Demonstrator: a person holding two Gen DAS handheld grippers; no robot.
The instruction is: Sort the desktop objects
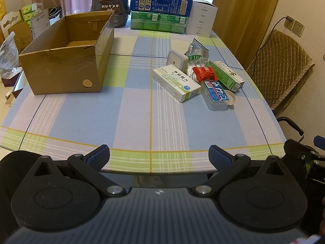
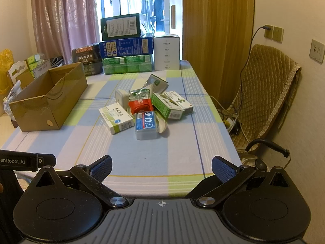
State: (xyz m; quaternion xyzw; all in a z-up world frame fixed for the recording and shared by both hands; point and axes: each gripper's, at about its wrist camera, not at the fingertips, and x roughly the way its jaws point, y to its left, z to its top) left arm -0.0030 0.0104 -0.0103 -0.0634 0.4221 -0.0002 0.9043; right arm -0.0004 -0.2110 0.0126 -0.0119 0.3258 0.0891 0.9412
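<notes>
Cardboard box (image 1: 67, 61) empty, both jaws spread wide; best to take white medicine carton (image 2: 116, 118) first, squarely across its narrow sides

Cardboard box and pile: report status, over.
Left tongs open, empty; right tongs open, empty. Cardboard box empty, far left. Pile untouched: medicine box, blue-label case nearest. Path clear.
</notes>
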